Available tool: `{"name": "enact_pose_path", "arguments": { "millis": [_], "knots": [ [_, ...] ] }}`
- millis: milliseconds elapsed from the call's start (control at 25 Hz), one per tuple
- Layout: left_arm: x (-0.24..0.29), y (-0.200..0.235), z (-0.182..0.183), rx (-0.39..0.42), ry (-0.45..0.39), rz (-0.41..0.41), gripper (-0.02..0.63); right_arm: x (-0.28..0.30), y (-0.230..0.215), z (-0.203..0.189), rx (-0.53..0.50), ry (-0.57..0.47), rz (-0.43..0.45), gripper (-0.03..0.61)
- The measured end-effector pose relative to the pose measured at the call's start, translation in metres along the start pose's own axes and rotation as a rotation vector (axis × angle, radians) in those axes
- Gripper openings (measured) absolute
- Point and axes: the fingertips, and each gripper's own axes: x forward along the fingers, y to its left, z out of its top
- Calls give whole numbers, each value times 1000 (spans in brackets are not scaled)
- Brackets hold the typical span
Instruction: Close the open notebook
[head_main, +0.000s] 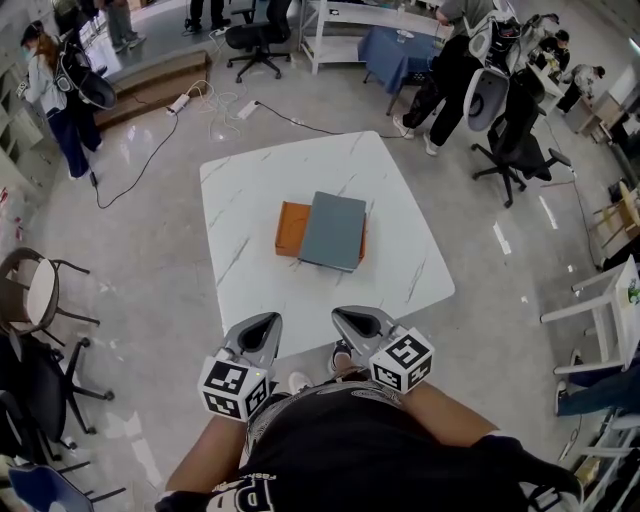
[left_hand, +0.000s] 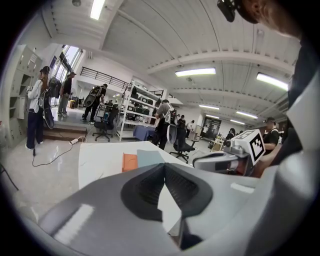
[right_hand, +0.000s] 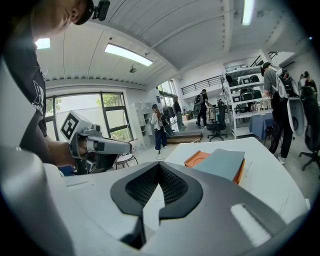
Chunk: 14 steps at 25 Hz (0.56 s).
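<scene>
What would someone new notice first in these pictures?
The grey-blue notebook lies over an orange object in the middle of the white marble table. Then come the left gripper and right gripper, both shut and empty, held side by side at the table's near edge, short of the notebook.

Around notebook (head_main: 333, 230): left bare marble of table (head_main: 240, 280) on every side.
Near edge: lay open up to the notebook's front.
Right of table: held an office chair (head_main: 515, 140), well apart.
</scene>
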Motion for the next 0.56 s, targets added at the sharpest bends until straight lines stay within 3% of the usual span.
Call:
{"name": "enact_pose_path", "arguments": {
  "millis": [560],
  "knots": [
    [4, -5, -2, 6, 4, -8, 58, -4, -5, -3, 4, 3, -11, -5]
  ]
}}
